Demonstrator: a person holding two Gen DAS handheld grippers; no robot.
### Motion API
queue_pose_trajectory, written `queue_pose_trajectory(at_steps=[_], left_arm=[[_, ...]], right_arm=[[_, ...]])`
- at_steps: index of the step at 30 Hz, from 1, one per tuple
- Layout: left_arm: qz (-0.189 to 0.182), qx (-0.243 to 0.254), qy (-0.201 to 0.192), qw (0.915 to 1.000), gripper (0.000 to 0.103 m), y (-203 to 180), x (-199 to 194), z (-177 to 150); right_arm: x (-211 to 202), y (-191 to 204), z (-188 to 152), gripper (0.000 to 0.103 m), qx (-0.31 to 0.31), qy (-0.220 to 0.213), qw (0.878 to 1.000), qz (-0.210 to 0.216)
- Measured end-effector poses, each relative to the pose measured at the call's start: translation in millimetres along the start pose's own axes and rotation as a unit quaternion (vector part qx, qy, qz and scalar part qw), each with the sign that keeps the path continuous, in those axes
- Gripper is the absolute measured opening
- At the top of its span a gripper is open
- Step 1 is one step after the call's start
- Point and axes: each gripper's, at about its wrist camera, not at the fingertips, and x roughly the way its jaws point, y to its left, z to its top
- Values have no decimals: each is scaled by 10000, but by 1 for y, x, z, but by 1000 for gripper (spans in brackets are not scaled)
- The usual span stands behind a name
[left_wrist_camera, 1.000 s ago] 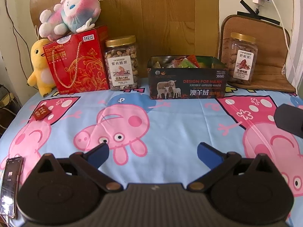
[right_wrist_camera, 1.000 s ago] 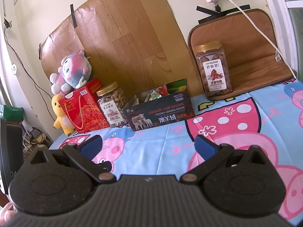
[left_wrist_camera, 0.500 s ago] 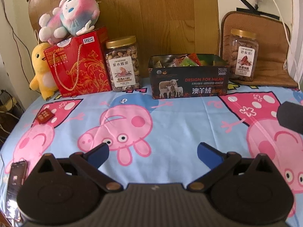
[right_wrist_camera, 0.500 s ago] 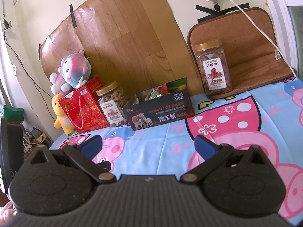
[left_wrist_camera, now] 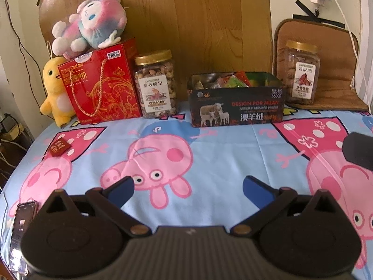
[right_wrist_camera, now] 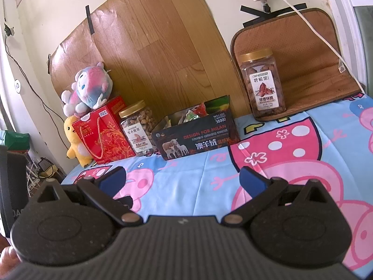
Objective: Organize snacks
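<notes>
Two jars of nuts with gold lids: one [left_wrist_camera: 155, 86] just right of the red gift box [left_wrist_camera: 100, 84], the other [left_wrist_camera: 302, 72] on a brown mat [left_wrist_camera: 335, 93] at the far right corner. One dark open box [left_wrist_camera: 235, 107] filled with bright snack packets, standing between the jars along the far edge of the table. Two plush toys: a yellow duck [left_wrist_camera: 56, 93] at the far left corner, a pink-and-blue one [left_wrist_camera: 91, 26] lying on top of the gift box. One small red packet [left_wrist_camera: 59, 148] alone near the left edge. One phone [left_wrist_camera: 22, 231] at the near left corner.

Left tongs [left_wrist_camera: 187, 186] spread wide, holding nothing, low over the near middle of the table, pointed at the snack box well ahead. Right tongs [right_wrist_camera: 181, 177] equally wide and bare, toward the near right, snack box ahead and slightly left.

Table covered by a light blue cloth [left_wrist_camera: 221, 154] printed with pink cartoon pigs. Behind, a cream wall with a taped-up wood-grain sheet [right_wrist_camera: 151, 46], a white power strip and cable [right_wrist_camera: 291, 7].
</notes>
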Motion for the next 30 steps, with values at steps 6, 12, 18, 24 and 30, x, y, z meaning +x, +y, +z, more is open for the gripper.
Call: queue_pose_trajectory(at_steps=[6,12,18,24,30], left_arm=[[44,-55,-77,9999,103,3,-2,1],[45,-102,9,9999,103,4,0,0],[2,-120,86,9999,103,4,2,-1],[-114,-132,254,9995,103,3,6,-3],[-134,-155,337,9992,103,4,9,-4]], right_arm=[[-1,1,-1,103,-6,-2,10000,4],[0,0,-2,103,-7,-5,10000,18],[0,0,-1,103,-3,-2,10000,22],[0,0,-1,103,-10,10,10000,18],[0,-1,-1,103,-7,15,10000,16]])
